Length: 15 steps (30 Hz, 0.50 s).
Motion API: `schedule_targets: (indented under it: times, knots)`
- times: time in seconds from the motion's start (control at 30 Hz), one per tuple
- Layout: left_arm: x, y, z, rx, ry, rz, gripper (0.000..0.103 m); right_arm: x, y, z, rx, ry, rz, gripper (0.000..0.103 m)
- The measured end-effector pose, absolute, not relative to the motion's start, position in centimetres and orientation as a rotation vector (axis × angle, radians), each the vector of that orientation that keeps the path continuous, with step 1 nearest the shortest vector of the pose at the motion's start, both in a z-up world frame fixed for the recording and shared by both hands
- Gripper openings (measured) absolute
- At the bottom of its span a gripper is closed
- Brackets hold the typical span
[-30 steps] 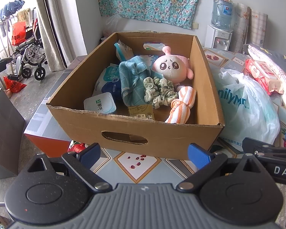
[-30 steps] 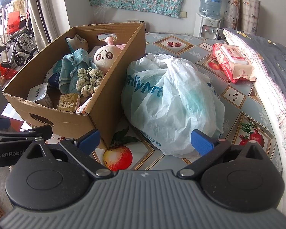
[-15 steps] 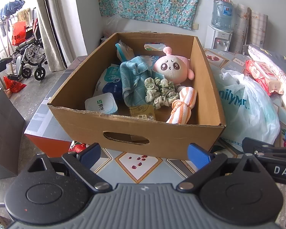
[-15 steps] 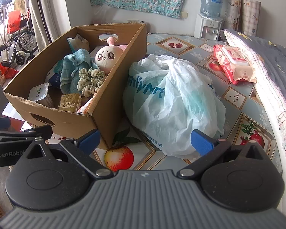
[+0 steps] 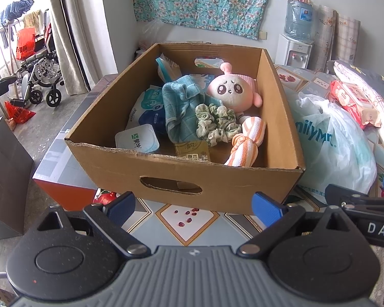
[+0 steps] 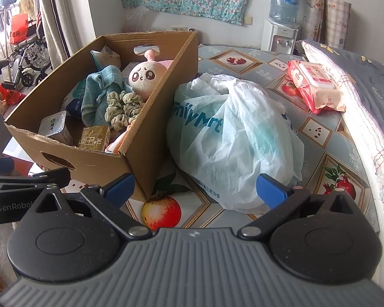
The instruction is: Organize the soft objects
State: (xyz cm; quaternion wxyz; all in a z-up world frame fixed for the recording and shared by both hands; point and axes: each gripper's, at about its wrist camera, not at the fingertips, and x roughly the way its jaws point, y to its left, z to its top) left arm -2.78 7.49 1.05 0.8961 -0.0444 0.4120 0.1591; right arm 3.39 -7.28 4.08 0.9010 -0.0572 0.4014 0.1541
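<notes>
Here, both claws (image 5: 193, 206) (image 6: 195, 188) spread, seemingly level, empty.

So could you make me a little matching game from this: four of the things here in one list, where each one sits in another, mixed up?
Things:
1. plush doll
2. yogurt cup
3. white plastic bag
4. pack of wet wipes

Places:
A. near left corner inside the cardboard box
B. on the tablecloth, against the box's right wall
C. far right part of the box
D. on the table beyond the bag, by the bedding

Pairs: 1-C, 2-A, 3-B, 4-D
</notes>
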Motion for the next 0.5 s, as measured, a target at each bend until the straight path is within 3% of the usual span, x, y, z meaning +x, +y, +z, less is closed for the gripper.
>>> schedule_targets:
  times: [0.5]
  knots:
    - [-2.84,7.73,0.95,-0.095,0.856,0.329,0.098,3.48,-7.14,3.95,-0.119,0.833,0.323,0.102]
